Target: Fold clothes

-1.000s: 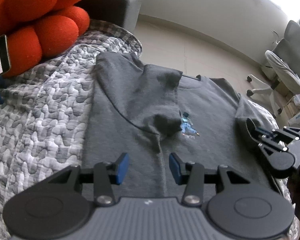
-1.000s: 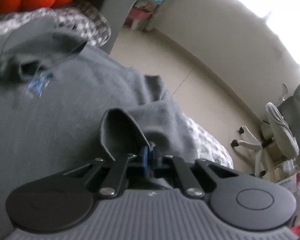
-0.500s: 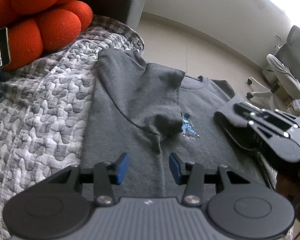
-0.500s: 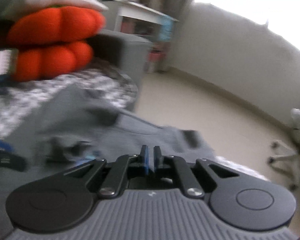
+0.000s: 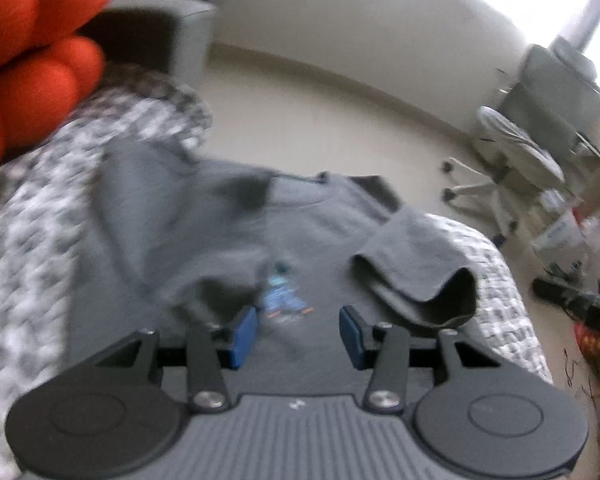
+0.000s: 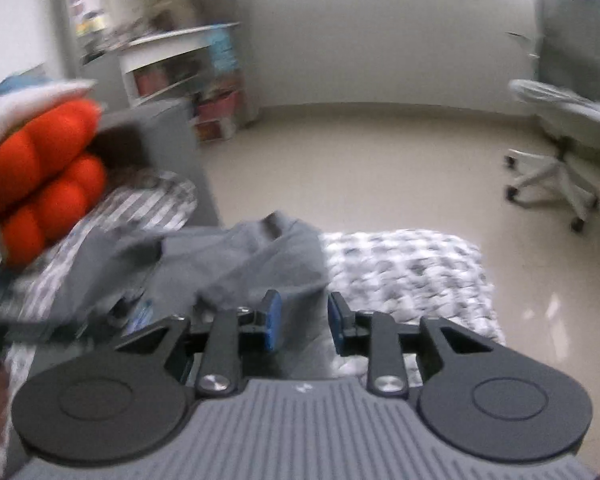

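A dark grey T-shirt lies spread on a quilted grey-and-white cover, with a small blue print on its chest. Both sleeves are folded inward: the left one lies over the chest, the right one lies loosely with its cuff gaping. My left gripper hovers open just above the print, nothing between its blue pads. In the right wrist view the shirt lies ahead and left, and my right gripper is open over its right side, holding nothing.
An orange bumpy cushion and a grey armrest sit at the back left. Beyond the cover is beige floor. A white swivel chair stands at the right, and shelves line the far wall. Clutter lies on the floor at right.
My right gripper carried the right sleeve inward over the shirt, opened and let it go, then pulled back. My left gripper moved forward toward the print and stayed open.
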{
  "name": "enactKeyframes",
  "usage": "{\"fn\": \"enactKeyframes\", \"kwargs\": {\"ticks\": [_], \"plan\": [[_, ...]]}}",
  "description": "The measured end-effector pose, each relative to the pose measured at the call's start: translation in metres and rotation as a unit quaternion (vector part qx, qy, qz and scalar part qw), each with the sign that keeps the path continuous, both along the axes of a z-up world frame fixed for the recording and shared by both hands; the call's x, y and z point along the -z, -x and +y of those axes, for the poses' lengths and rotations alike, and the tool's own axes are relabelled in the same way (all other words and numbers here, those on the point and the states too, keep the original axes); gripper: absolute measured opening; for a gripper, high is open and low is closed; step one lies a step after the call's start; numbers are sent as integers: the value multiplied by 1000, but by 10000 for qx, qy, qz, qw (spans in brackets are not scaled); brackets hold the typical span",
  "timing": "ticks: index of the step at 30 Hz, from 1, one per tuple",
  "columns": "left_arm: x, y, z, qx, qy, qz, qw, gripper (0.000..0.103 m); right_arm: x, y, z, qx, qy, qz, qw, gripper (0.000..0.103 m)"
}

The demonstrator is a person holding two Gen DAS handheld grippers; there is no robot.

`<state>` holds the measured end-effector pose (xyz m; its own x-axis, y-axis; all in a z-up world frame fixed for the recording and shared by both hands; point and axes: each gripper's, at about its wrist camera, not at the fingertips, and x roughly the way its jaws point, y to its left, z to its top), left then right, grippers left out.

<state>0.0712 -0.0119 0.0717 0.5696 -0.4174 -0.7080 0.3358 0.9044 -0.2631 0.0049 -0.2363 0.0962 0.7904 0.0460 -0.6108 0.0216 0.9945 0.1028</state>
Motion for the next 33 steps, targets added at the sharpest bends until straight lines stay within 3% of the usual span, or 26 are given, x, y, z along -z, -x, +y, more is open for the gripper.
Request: {"fn": "enactKeyframes", "kwargs": {"ticks": [2, 5, 8, 12, 14, 15, 17, 21, 22, 24, 27, 29, 32, 33], "plan": [[1, -3, -20, 357, -332, -289, 9984, 49, 8, -1, 18, -308, 535, 74, 9981, 31], [4, -7, -51, 888, -898, -714, 9894, 50, 16, -7, 24, -488, 500, 46, 9975, 35], [5, -12, -71, 1312, -1062, -952, 9810, 53, 23, -14, 29, -513, 427, 7, 9978, 36], [17, -15, -94, 1696, -1620, -1348, 9627, 53, 33, -24, 39, -600, 941, -99, 9937, 39], [23, -14, -100, 1960, -1737, -1480, 9537, 53, 44, -30, 38, -553, 1066, 55, 9927, 37], [25, -13, -101, 2113, -1738, -1526, 9497, 54, 48, -31, 33, -560, 904, 118, 9943, 22], [28, -11, -103, 2341, -1788, -1649, 9413, 54, 51, -32, 19, -528, 459, 218, 9973, 5], [30, -11, -113, 2586, -1977, -1973, 9247, 53, 41, -26, -6, -324, -314, 69, 9990, 2], [30, -12, -115, 2622, -2003, -2020, 9221, 51, 38, -23, -12, -324, -574, 17, 9978, 2], [30, -15, -120, 2701, -2032, -2048, 9186, 29, 36, -22, -14, -327, -648, 5, 9974, 2], [32, -17, -123, 2933, -2099, -2054, 9098, 9, 32, -19, -17, -330, -759, -14, 9966, 2], [30, -13, -119, 3129, -2043, -2075, 9041, 6, 29, -17, -19, -333, -833, -26, 9960, 2], [25, -11, -107, 3314, -1683, -1960, 9074, 7, 29, -20, -22, -324, -901, -38, 9954, 2], [24, -9, -107, 3385, -1697, -1990, 9039, 7, 29, -20, -22, -338, -923, -44, 9952, 2]]}}
